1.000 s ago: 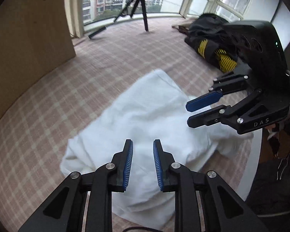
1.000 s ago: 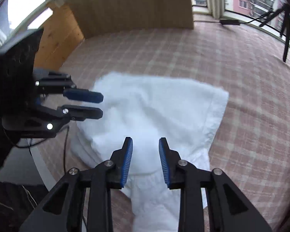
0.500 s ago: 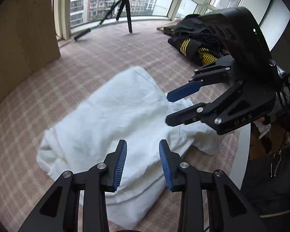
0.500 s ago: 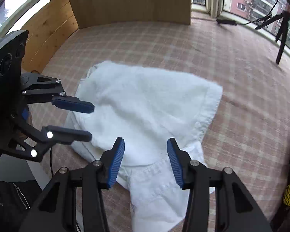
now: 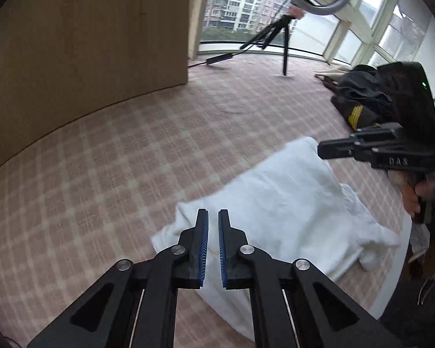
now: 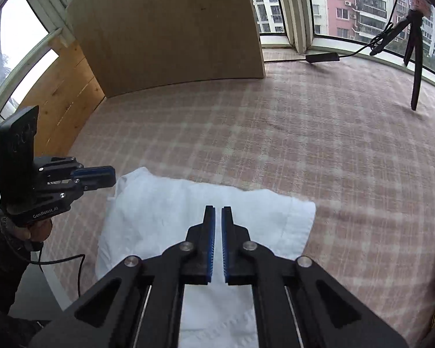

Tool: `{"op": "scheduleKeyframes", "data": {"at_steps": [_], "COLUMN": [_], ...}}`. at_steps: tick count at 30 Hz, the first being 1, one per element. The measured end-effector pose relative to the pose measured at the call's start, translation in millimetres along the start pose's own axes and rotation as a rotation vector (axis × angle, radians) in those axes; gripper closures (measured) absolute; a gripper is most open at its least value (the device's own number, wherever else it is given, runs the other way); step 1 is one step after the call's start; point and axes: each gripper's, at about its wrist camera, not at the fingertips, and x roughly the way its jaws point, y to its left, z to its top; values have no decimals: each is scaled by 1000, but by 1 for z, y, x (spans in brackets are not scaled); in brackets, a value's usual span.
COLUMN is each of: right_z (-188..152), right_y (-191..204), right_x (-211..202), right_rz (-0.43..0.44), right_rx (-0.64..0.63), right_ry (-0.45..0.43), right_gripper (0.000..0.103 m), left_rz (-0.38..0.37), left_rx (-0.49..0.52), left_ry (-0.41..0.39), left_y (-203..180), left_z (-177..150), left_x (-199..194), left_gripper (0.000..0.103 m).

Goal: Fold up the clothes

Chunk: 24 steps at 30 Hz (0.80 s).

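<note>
A white garment (image 5: 290, 203) lies loosely folded and rumpled on the pink checked tabletop (image 5: 116, 168), near its front edge. My left gripper (image 5: 213, 214) hovers over the garment's left end, shut, with nothing between its blue pads. In the right wrist view the same garment (image 6: 159, 211) lies under my right gripper (image 6: 218, 211), which is also shut and empty above the cloth. The right gripper (image 5: 323, 149) shows from the side in the left wrist view, above the garment's far corner. The left gripper (image 6: 111, 177) shows beside the garment's left corner.
A heap of black and yellow clothes (image 5: 359, 101) sits at the back right. A black tripod (image 6: 414, 58) stands near the window. A wooden board (image 6: 165, 29) walls the far left. The table's white edge (image 5: 397, 275) runs along the near right. A cable (image 6: 72, 261) hangs at the near left.
Both grippers have gone from open to shut and drawn back from the garment. Both views have tilted up, so the garment now sits lower in frame.
</note>
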Motion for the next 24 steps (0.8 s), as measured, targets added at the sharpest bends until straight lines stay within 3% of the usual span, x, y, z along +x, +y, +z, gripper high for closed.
{"op": "scheduleKeyframes", "data": {"at_steps": [1, 4, 5, 7, 9, 10, 12, 14, 15, 16, 19, 21, 24], "right_z": [4, 5, 5, 6, 3, 2, 0, -8, -10, -11, -7, -7, -7], "right_y": [-1, -6, -9, -11, -13, -14, -16, -51, -66, -70, -55, -48, -38], "right_x": [12, 30, 31, 33, 38, 41, 45, 43, 40, 33, 19, 23, 29], "right_rz": [17, 2, 11, 18, -33, -58, -104, -29, 30, 35, -22, -38, -62], "right_rx": [12, 18, 31, 47, 35, 29, 23, 160, 250, 280, 192, 157, 103], "right_ry": [17, 48, 49, 51, 70, 79, 96, 66, 61, 50, 29, 48, 77], "right_gripper": [98, 98, 98, 98, 98, 98, 103, 103, 103, 103, 102, 102, 100], "left_rz": [18, 67, 59, 18, 3, 28, 82, 139, 139, 138, 191, 222, 129], "left_rx": [-15, -54, -56, -65, -35, -6, 52, 87, 66, 46, -15, -64, -115], "left_ry": [-7, -32, -43, -38, -18, -10, 0, -8, -12, -19, -58, -102, -153], "left_y": [8, 28, 31, 31, 24, 17, 4, -6, -6, -5, 7, 16, 19], "left_z": [6, 23, 22, 21, 19, 16, 10, 5, 5, 5, 13, 19, 23], "left_x": [0, 2, 4, 8, 14, 16, 18, 16, 15, 12, -7, -20, -38], "left_gripper": [96, 60, 55, 57, 78, 84, 84, 84, 84, 84, 81, 86, 86]}}
